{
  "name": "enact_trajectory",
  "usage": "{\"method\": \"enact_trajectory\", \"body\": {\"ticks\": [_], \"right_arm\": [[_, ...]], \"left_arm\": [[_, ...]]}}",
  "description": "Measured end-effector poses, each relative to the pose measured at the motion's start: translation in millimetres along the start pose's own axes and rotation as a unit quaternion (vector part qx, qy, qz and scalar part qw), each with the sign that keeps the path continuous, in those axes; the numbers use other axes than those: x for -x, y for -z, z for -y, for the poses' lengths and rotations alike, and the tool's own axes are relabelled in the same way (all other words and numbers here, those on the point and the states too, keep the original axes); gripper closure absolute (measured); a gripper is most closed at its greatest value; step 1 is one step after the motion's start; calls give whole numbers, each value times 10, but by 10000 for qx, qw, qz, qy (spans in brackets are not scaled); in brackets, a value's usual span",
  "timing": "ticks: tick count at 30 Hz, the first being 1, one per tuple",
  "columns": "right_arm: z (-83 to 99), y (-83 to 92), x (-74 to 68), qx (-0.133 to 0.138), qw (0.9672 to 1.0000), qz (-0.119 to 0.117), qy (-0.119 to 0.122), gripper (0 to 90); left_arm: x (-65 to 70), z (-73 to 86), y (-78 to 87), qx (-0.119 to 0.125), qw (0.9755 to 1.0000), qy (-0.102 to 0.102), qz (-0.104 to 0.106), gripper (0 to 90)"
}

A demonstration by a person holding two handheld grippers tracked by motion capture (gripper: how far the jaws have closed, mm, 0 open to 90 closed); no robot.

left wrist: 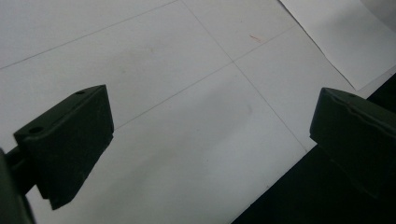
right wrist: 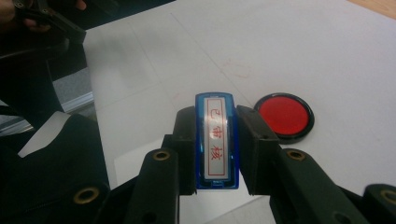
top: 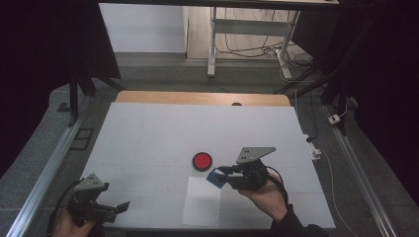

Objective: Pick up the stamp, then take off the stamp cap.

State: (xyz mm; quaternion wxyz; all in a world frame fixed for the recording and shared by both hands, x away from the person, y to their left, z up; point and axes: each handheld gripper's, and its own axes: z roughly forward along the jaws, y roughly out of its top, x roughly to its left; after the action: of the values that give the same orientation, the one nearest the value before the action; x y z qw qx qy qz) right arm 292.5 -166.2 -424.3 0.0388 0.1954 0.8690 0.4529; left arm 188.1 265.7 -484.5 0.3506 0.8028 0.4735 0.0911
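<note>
Blue stamp (right wrist: 216,140) sits clamped between the jaws of your right gripper (right wrist: 215,144), pads pressing its two long sides. Its white label carries three red Chinese characters in a red frame, running along its length. That long axis points straight out along the jaws, away from your hand. In the high view you hold it just above the white sheet of paper (top: 201,207), near the red ink pad (top: 202,161), nose toward the table's left. Your left gripper (top: 106,210) rests at the near left corner of the table (top: 148,128), jaws wide apart, holding nothing.
</note>
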Motion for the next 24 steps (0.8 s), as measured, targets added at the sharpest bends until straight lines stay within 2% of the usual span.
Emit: {"method": "enact_trajectory", "body": {"ticks": [7,14,16,20,24], "right_arm": [[-40,-45,-50,-10,9999,-77,128,701],[-41,-4,-46,63,9999,-66,115,701],[-44,4,-49,75,9999,-46,110,701],[-50,9,-62,100,9998,-101,148,701],[-58,16,-76,58,9998,-109,174,700]], "left_arm": [[9,1,3,15,10000,-17,-6,3],[47,-4,5,13,9998,-194,-57,8],[53,-10,7,32,9997,-223,-24,2],[85,-47,12,157,9989,-439,99,0],[95,-88,-16,285,9969,-642,350,0]]}}
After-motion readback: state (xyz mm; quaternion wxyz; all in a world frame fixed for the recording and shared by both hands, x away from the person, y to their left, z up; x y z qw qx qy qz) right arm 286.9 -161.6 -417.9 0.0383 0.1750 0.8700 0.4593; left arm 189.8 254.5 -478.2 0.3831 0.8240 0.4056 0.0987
